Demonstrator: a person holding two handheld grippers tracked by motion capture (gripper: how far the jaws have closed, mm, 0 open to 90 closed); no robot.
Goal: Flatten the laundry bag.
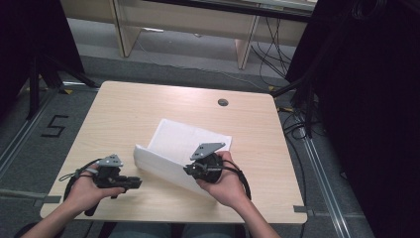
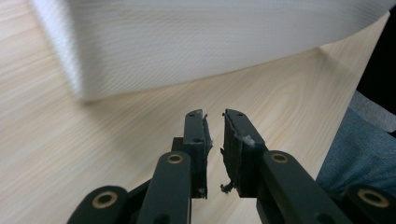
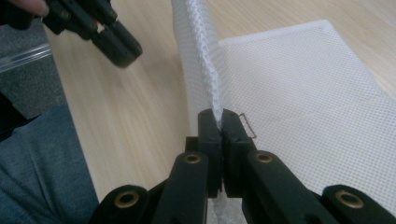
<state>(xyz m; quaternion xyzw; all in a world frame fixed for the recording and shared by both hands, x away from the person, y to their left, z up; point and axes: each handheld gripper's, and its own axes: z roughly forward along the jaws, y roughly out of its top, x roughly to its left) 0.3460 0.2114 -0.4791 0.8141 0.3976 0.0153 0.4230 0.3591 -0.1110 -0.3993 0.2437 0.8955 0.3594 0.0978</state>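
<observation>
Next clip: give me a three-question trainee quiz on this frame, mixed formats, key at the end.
1. True or false: the right tool is clamped on the white mesh cloth's edge.
2. The left tool holds: A) the cloth, B) nothing, C) a cable.
3. Fill in: the cloth's near edge is raised off the ____.

Key: 1 true; 2 B; 3 table.

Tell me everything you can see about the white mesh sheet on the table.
The white mesh sheet is thin, fine-netted fabric with a stitched edge. Its far part lies flat on the wooden table. Its near edge is lifted and folded upward, pinched between the closed jaws of the right gripper. The left gripper points at it without touching, jaws slightly apart.
</observation>
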